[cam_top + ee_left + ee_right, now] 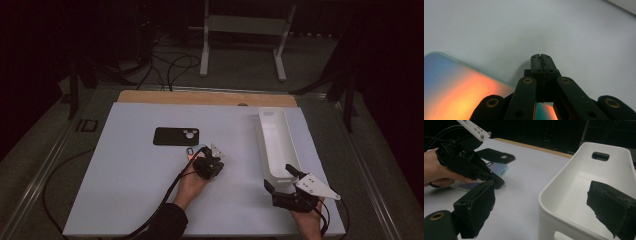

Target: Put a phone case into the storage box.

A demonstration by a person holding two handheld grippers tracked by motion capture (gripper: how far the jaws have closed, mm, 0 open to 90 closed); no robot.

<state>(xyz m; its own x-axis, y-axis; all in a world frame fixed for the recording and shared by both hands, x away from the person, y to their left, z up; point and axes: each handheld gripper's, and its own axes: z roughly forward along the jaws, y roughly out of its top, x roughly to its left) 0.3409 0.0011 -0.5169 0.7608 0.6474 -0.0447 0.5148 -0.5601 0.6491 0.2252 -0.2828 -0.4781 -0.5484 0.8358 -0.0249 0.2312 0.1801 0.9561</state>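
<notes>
Clearly the work in hand is the phone (196, 151), which lies flat on the white table (125, 180) just in front of the black phone case (175, 136), with the case apart from it toward the far edge. In the left gripper view the glowing screen (456, 92) sits under and to the left of the jaws, so the left gripper (209, 165) is over the phone's near end. Its jaws are pressed together with nothing between them, tips down close to the bare table just beside the screen's edge.

To do this step well, I judge the closed tips should work as a pusher or a pin: keep them low and flat, press on the phone's edge and not on the glass, and move slowly so the phone slides without spinning. If a lift is wanted instead, the jaws must part first and straddle the thin side.

Further right stands the long white bin (276, 145), upright and, as far as I can see, with nothing in it. The right gripper (282, 181) waits at its near end with jaws apart, one finger outside the wall and one over the inside, touching nothing that I can make out. It should hold steady so the bin does not shift
</notes>
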